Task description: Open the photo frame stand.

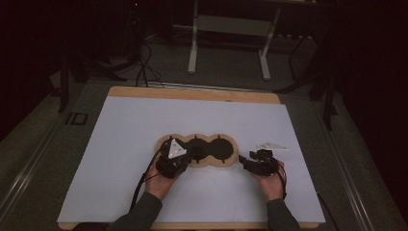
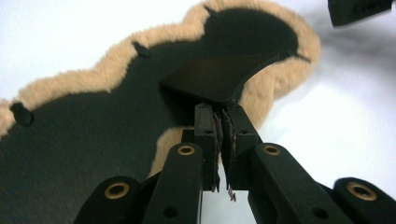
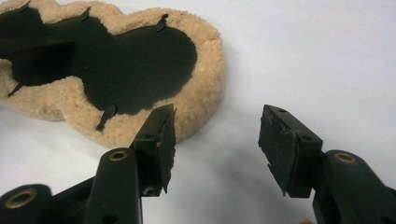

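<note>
The left tongs are seen clamped on the near corner of a thin black flat piece, their worn, ragged pads pressed almost together on its edge. The piece is matt and dark, with one straight side and one curved, concave side, and it is held tilted above the dark middle of a three-lobed board. That board is shaped like three joined circles: a fuzzy, tan, fleece-like rim runs round a smooth black inner surface, and small black tabs are set where the lobes meet. In the high view the left tongs, topped by a grey three-cornered plate, are placed over the board's left lobe, on the white sheet that covers the wooden table.

The right tongs are held apart, with nothing between the chipped black pads, over bare white sheet just beside the board's rounded end. In the high view the right tongs are seen to the right of the board, near but not touching it. A pale, flat, angular part lies on the sheet just beyond the right hand. Both forearms are covered by dark sleeves. Beyond the table, a white metal frame stands on a dim floor.
</note>
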Tool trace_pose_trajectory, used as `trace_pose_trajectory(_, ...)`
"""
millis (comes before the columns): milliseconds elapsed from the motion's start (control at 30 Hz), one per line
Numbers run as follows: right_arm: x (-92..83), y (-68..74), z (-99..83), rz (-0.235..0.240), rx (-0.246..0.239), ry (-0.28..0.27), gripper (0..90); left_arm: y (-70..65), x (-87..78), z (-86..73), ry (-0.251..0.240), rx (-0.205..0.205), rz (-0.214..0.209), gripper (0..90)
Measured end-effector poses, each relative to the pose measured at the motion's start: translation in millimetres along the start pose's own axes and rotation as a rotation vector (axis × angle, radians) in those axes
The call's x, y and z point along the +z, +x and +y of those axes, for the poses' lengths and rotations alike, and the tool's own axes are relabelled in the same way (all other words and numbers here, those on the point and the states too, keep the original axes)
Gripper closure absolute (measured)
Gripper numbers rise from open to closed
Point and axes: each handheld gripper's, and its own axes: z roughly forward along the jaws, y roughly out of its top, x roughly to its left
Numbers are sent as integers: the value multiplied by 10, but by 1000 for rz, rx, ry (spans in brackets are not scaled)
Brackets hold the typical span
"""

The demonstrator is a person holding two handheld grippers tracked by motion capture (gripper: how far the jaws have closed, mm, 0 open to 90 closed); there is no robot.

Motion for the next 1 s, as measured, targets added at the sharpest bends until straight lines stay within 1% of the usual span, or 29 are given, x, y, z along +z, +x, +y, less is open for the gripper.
trace_pose_trajectory(133, -7, -4, 3, -1, 3, -4, 451, 10, 30, 23, 10, -14, 3, 862)
trace_pose_trajectory(233, -7, -7, 2, -2, 2, -6, 451, 9, 34, 19, 13, -11, 3, 861)
trace_pose_trajectory(367, -11, -7, 3, -2, 0, -6, 451, -5, 29, 11, 19, 0, 11, 810)
trace_pose_trajectory(400, -12, -7, 3, -2, 1, -7, 451, -7, 24, 5, 18, 4, 12, 791)
trace_pose_trajectory(467, -14, -9, 2, -2, 1, -7, 451, -7, 6, -11, 19, 12, 1, 769)
trace_pose_trajectory(567, -15, -12, 0, -4, 2, -10, 450, -20, -30, -39, 29, 44, -1, 712)
trace_pose_trajectory(633, -17, -14, -2, -5, 6, -12, 450, -23, -58, -64, 21, 45, -11, 680)
trace_pose_trajectory(667, -17, -15, -3, -6, 6, -11, 450, -18, -69, -71, 25, 51, -14, 671)
trace_pose_trajectory(767, -22, -15, -3, -4, 6, -11, 450, -11, -90, -74, 30, 65, -8, 640)
trace_pose_trajectory(867, -28, -18, -2, -2, 9, -14, 450, -20, -117, -75, 21, 85, 5, 602)
trace_pose_trajectory(1000, -21, -19, -3, -1, 8, -10, 450, -45, -165, -58, -5, 113, 5, 596)
